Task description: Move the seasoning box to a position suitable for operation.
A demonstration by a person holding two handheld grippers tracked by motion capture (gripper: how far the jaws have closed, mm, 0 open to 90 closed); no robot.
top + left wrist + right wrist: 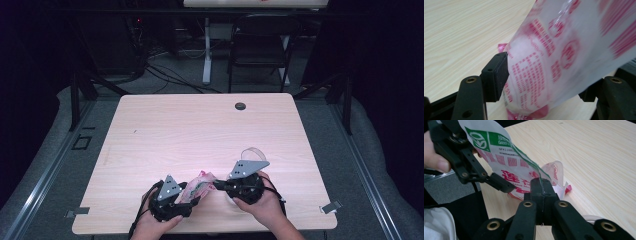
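Note:
A clear plastic bag (201, 182) printed in red, with a green logo near its top, hangs between my two grippers over the front of the wooden table (200, 130). My right gripper (541, 188) is shut on the bag's (506, 157) edge, pinching the film between its pads. My left gripper (544, 85) stands wide, and the bag (549, 57) bulges through the gap. Its left pad (497, 75) rests against the bag's side without squeezing it, and the other pad is mostly hidden behind the film. In the high view the left gripper (192, 200) sits just left of the right gripper (218, 184).
A black grommet (240, 106) is set in the table's far edge. Behind the table stand a black folding chair (260, 45) and a white desk leg (206, 55), with cables on the floor. Metal clips (331, 206) sit at the front corners. A hand (265, 202) grips each tool.

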